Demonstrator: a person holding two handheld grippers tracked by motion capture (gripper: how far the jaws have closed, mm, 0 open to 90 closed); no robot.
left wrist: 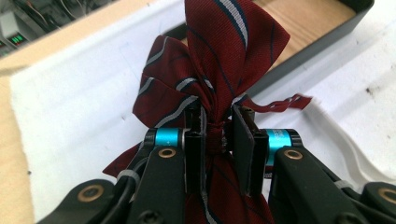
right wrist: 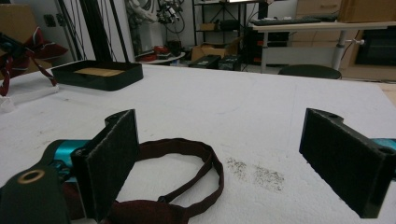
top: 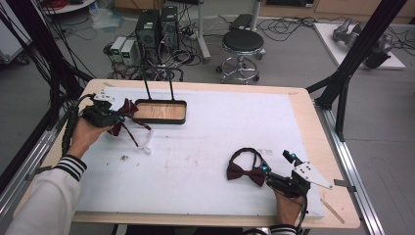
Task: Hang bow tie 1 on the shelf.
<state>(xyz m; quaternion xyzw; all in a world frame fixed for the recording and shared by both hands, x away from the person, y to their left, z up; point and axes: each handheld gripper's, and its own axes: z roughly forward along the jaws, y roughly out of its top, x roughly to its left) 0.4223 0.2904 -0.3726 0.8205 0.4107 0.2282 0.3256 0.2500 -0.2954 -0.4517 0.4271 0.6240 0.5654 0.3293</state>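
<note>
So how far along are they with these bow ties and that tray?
Nothing looks finished: the black tray holds no tie yet. In hand: the left gripper grips the striped bow tie at its knot, beside the tray. Left: the plain bow tie lies on the white mat, the right gripper open at it.

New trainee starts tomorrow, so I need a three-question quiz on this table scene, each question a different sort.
1. True or false: the left gripper is clamped on the knot of the striped dark red bow tie.
2. The right gripper is: A open, B shut.
3. Fill in: the plain dark red bow tie with a loop strap lies on the white ____.

Key: 1 true; 2 A; 3 mat.
</note>
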